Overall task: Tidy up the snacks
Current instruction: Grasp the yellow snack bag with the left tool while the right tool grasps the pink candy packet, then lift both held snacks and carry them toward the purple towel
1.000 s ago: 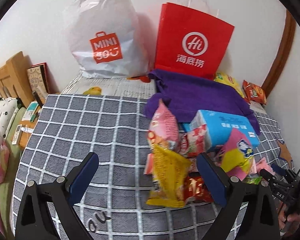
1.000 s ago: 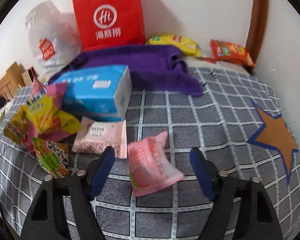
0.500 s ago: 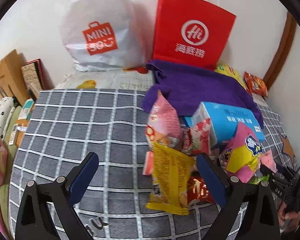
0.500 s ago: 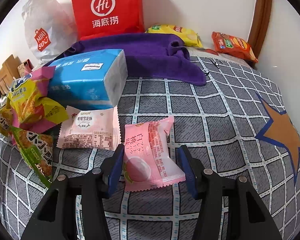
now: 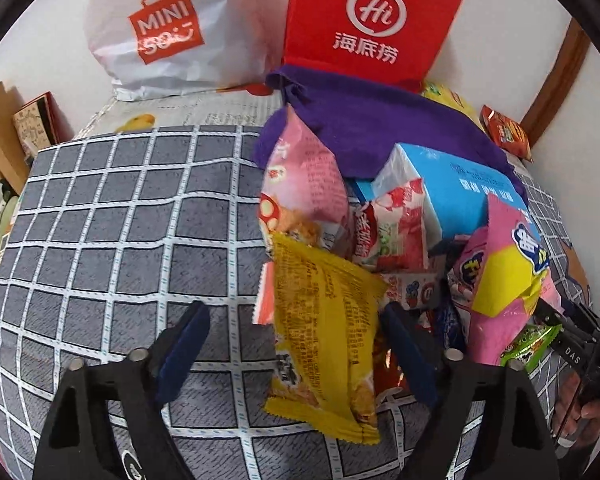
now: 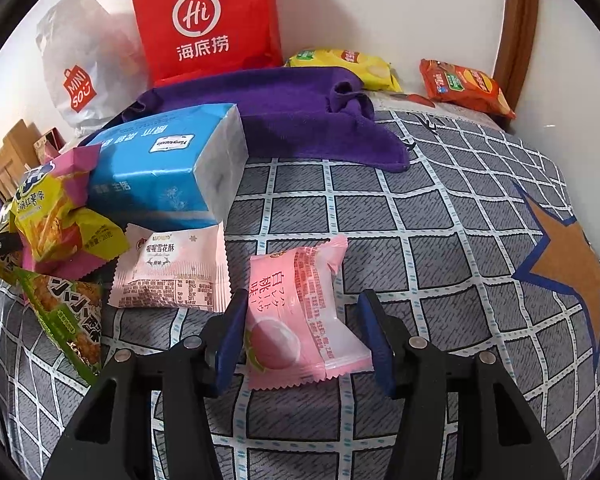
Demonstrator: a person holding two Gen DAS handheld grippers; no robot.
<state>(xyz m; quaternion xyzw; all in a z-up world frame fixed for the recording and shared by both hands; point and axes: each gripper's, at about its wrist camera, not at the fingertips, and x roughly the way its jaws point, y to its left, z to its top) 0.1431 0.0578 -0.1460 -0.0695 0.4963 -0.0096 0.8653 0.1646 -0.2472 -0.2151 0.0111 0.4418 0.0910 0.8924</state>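
The pink peach mochi packet [image 6: 300, 312] is lying flat on the checked bedspread [image 6: 420, 240], long axis running away from the camera, just right of the blue tissue pack [image 6: 168, 164]. The right gripper [image 6: 302, 336] is clamping its sides. The left gripper [image 5: 296, 356], jaws closing in, is straddling the yellow snack packet [image 5: 324, 336], untouched.
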